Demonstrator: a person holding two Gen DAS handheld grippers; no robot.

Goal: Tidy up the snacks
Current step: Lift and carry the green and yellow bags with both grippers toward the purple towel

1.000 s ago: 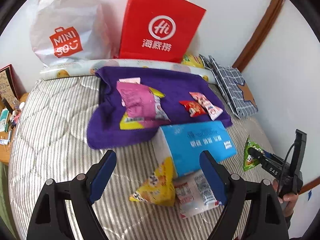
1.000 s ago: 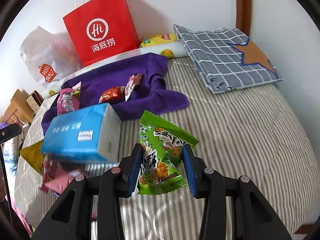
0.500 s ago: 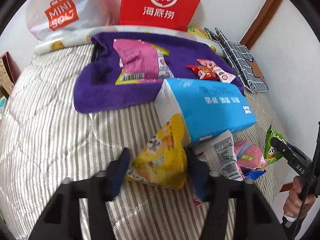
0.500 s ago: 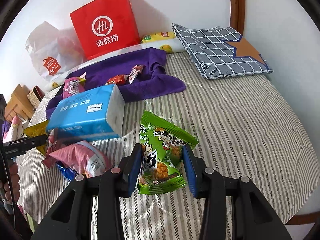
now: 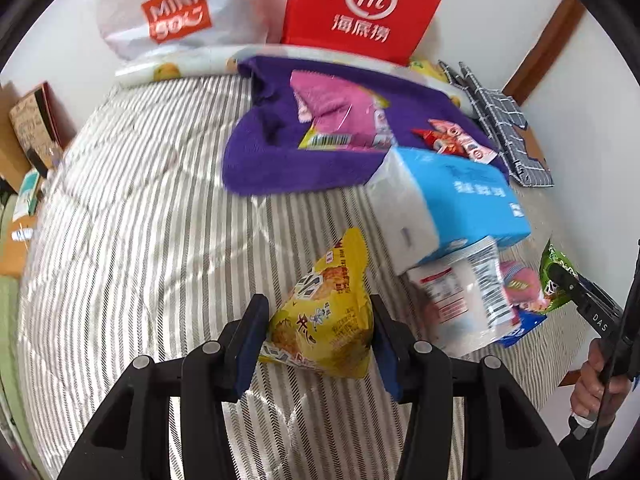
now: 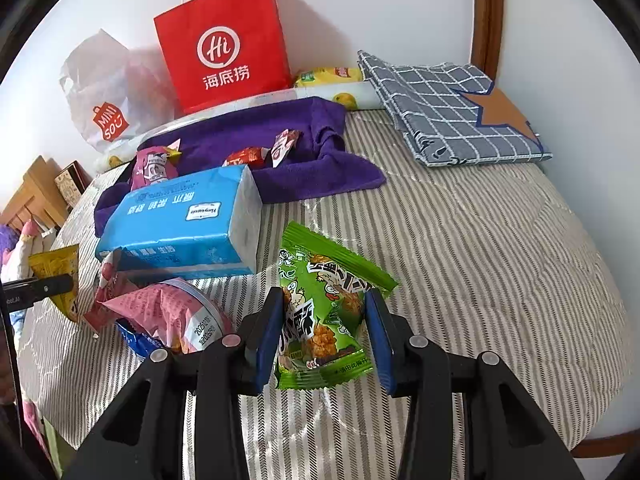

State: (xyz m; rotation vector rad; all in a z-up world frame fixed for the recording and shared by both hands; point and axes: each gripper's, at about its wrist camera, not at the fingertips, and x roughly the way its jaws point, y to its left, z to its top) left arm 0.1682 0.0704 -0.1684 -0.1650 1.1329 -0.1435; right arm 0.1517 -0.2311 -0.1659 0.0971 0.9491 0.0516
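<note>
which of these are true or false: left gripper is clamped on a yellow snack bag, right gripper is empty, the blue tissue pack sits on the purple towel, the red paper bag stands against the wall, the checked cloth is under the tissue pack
1. The left gripper is clamped on a yellow snack bag. True.
2. The right gripper is empty. False: its pads press on a green snack bag.
3. The blue tissue pack sits wholly on the purple towel. False: it lies mostly on the striped bedcover, in front of the towel and over other snack packets.
4. The red paper bag stands against the wall. True.
5. The checked cloth is under the tissue pack. False: it lies apart, at the far right corner of the bed.
</note>
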